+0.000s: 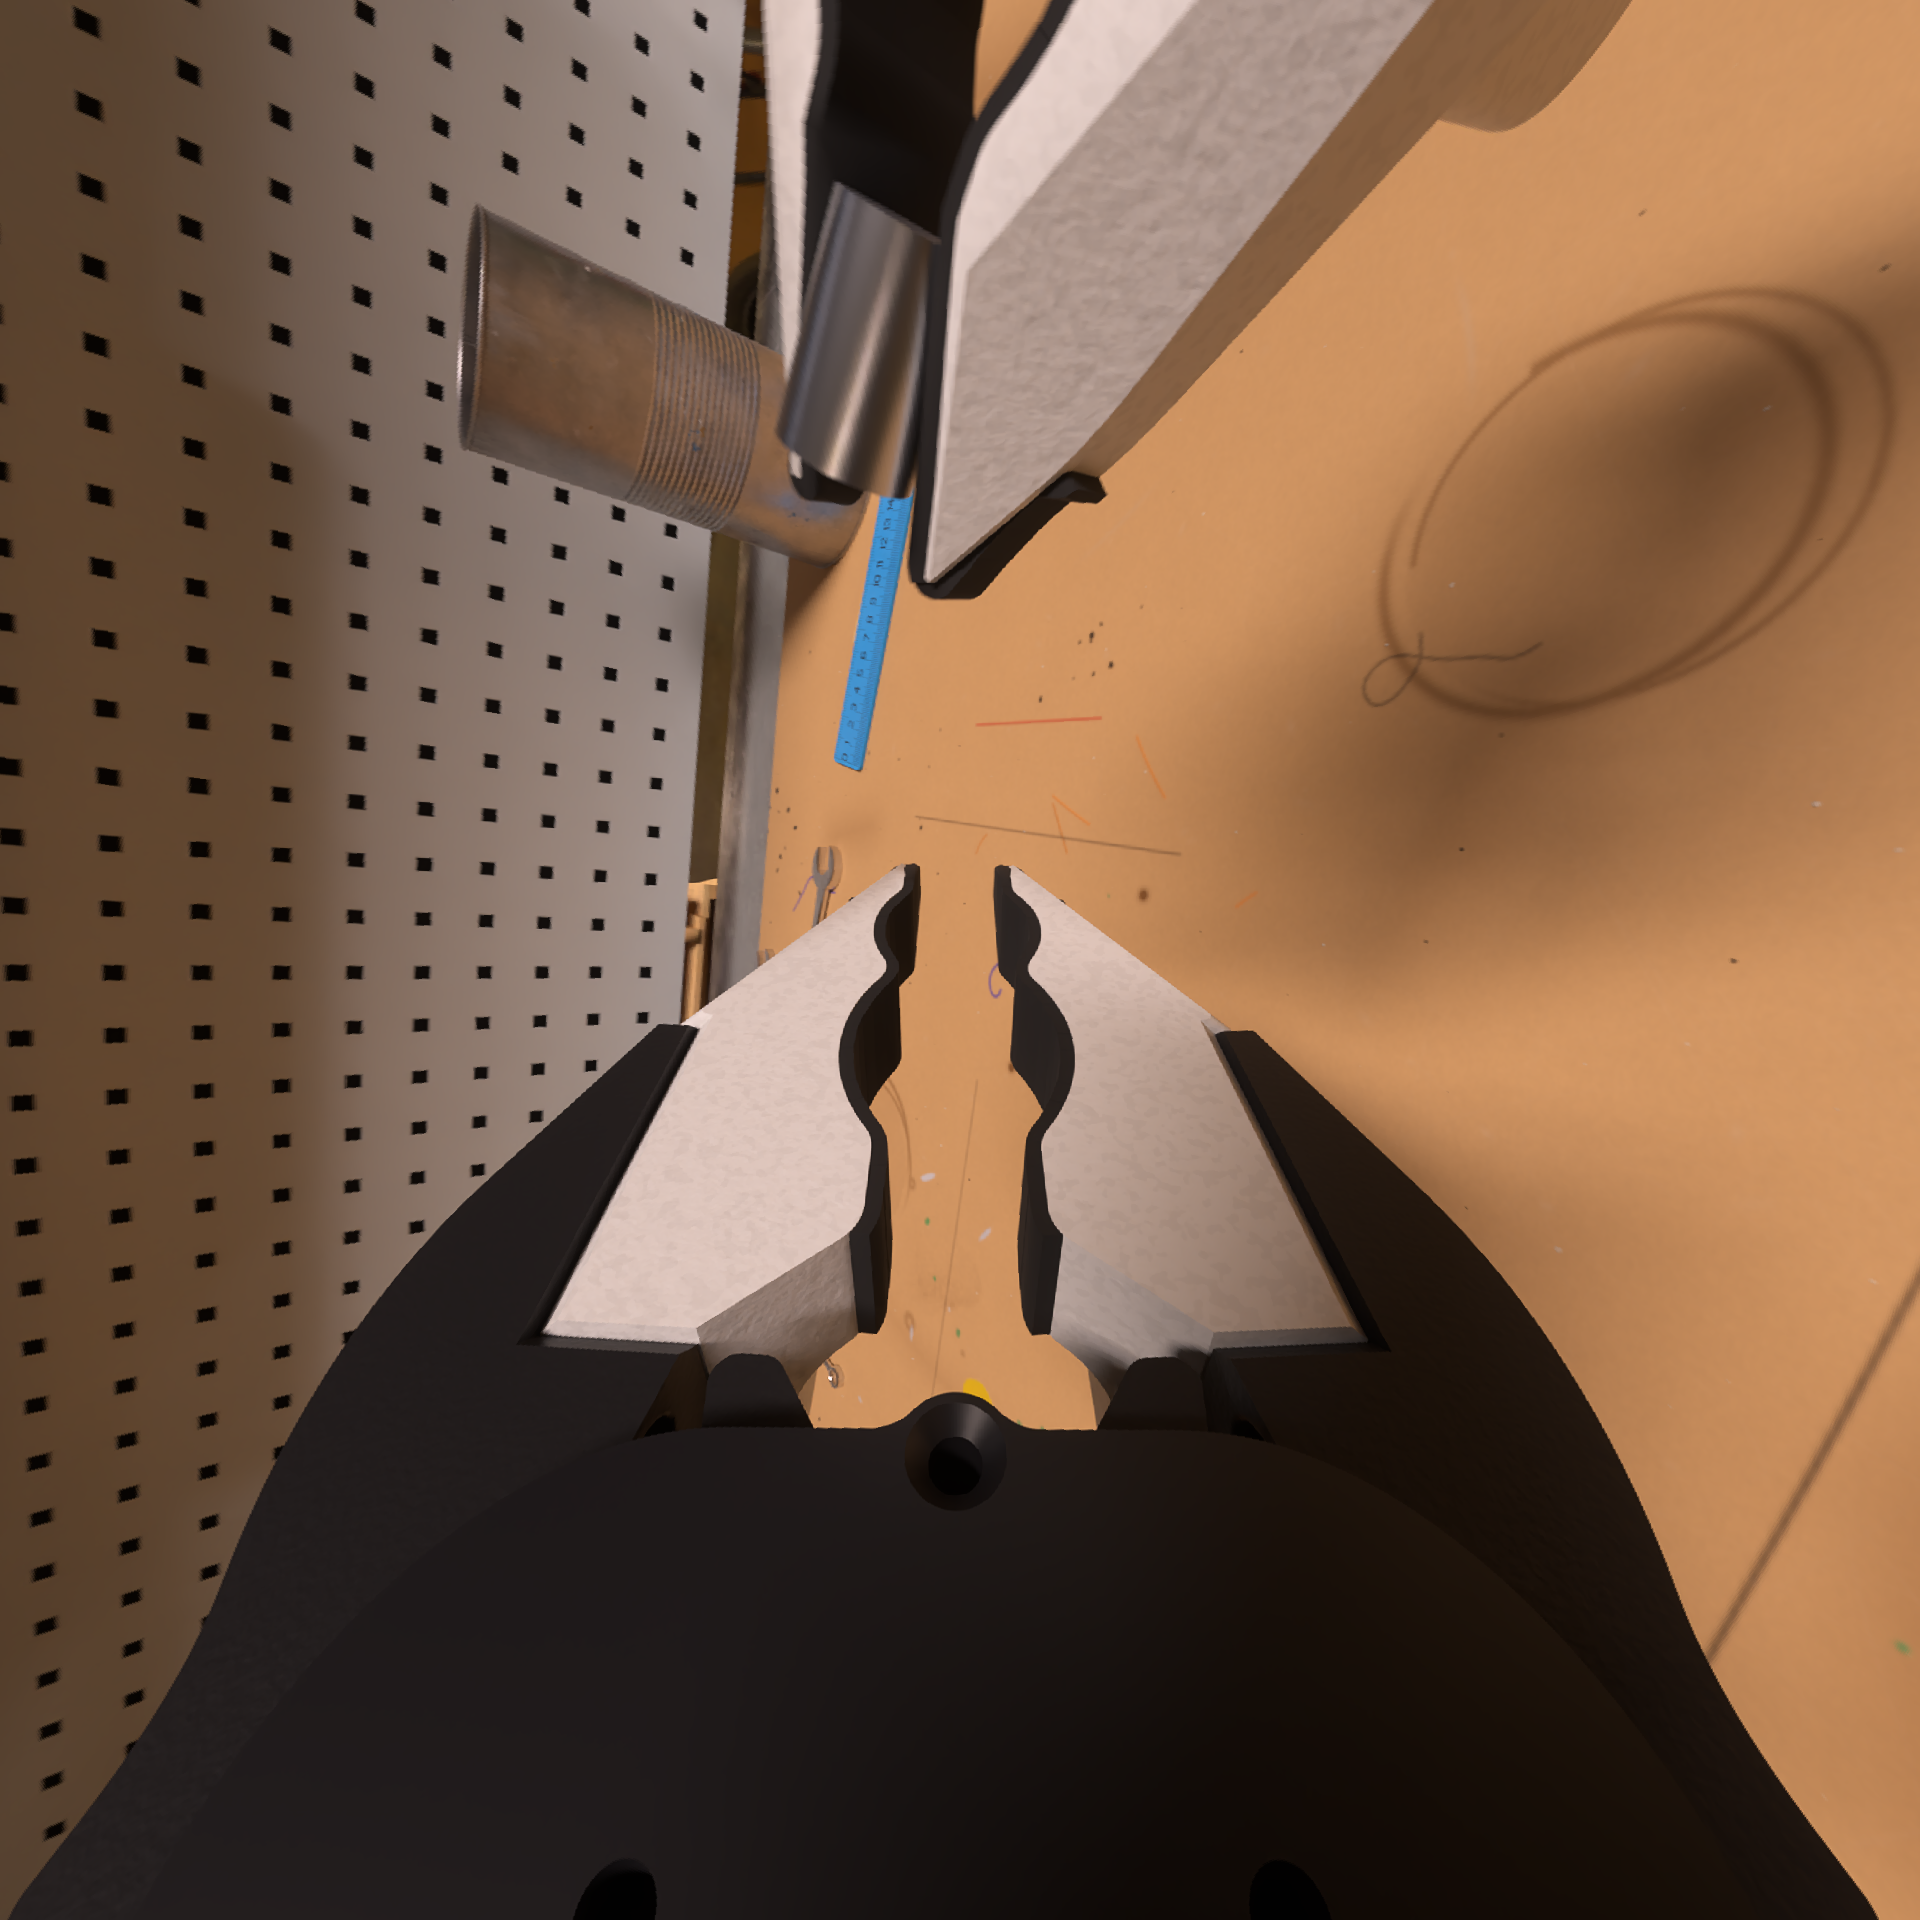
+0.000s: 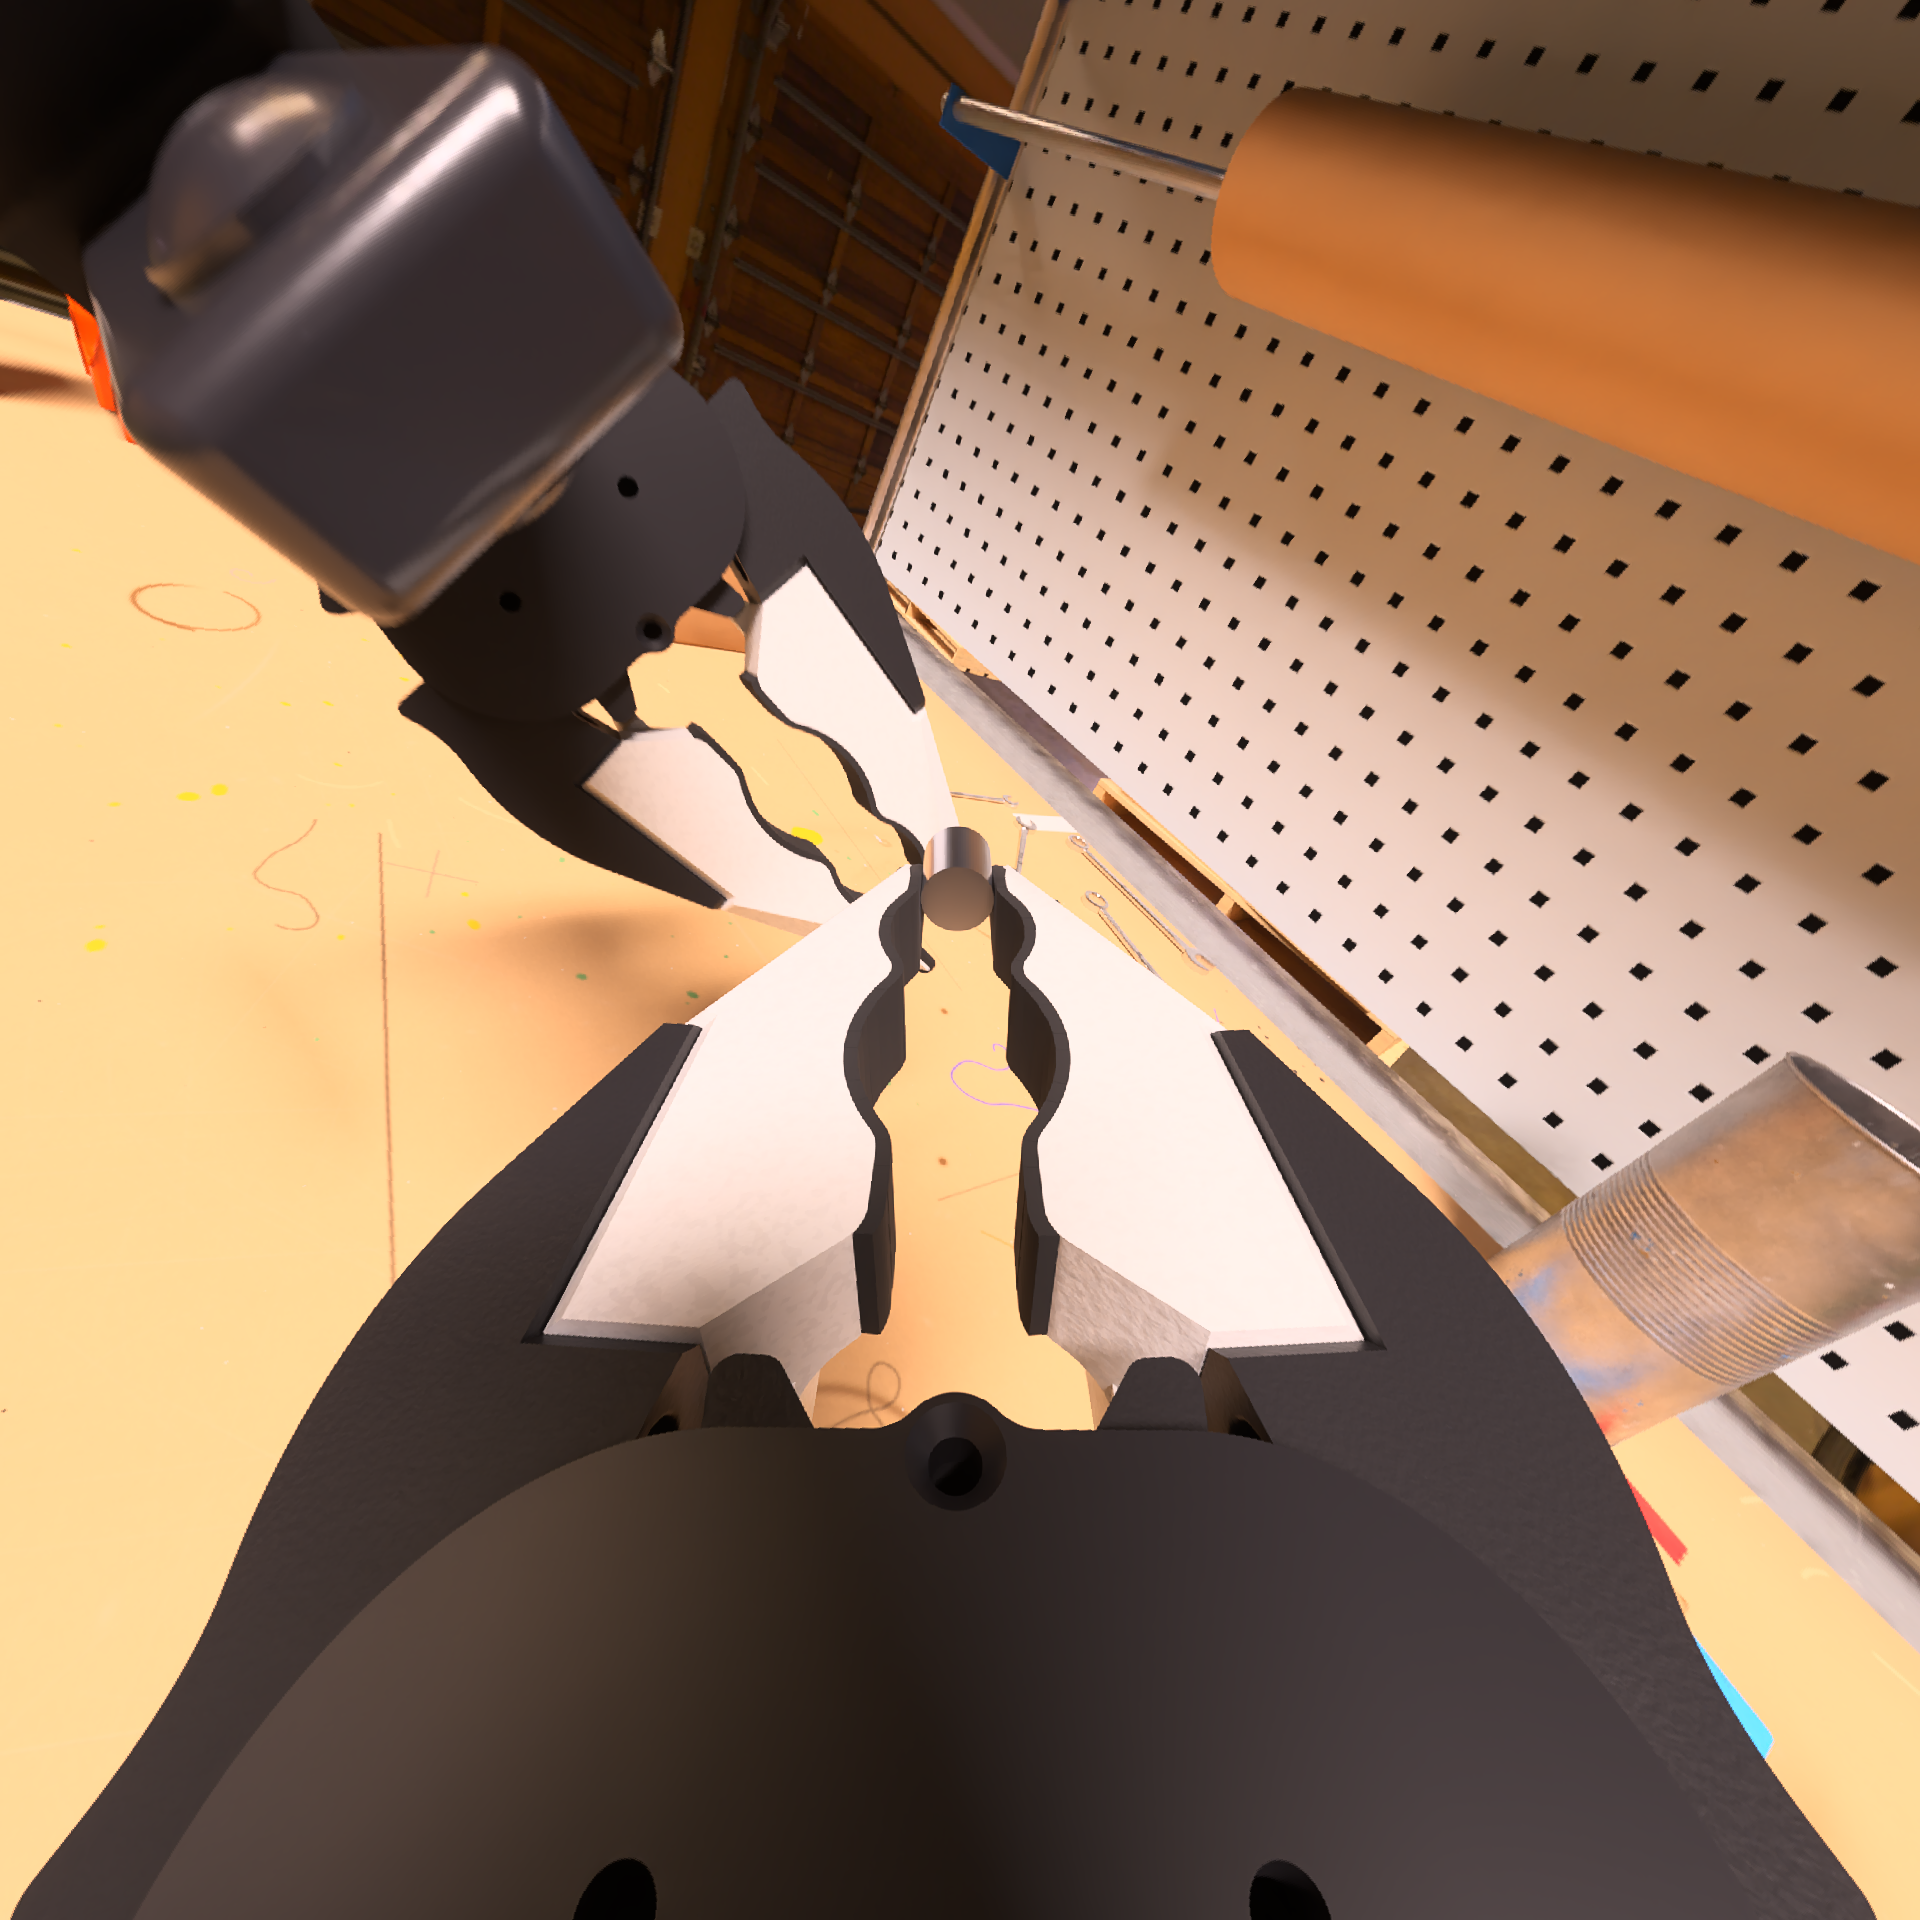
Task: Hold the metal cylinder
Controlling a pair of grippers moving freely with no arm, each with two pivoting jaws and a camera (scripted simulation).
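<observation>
- The right gripper point(image 2: 956, 883) pinches the small metal cylinder point(image 2: 956, 885) between its very fingertips, the two pale fingers drawn in against the cylinder's sides and its round end face turned back toward the camera.
- The left wrist view shows that same cylinder point(image 1: 860, 353) held off the workbench point(image 1: 1455, 935), wedged between the right gripper's point(image 1: 873, 457) white, black-edged fingers.
- The left gripper point(image 1: 956, 883) grips nothing; its wavy-padded fingers stand a narrow gap apart, bare bench visible between them, and the cylinder sits well ahead of their tips.
- From the right wrist view, the left gripper point(image 2: 883, 862) reaches in from the upper left with a grey camera housing point(image 2: 374, 322) on its back, its fingertips close to the cylinder.
- A threaded metal pipe point(image 1: 613, 395) projects just beside the cylinder, in front of the white pegboard point(image 1: 260, 831).
- A blue ruler point(image 1: 871, 644) lies flat on the tan bench beyond the left gripper's tips, near the pegboard's base.
- An orange-brown roll point(image 2: 1579, 281) on a metal rod hangs high against the pegboard point(image 2: 1455, 675).
</observation>
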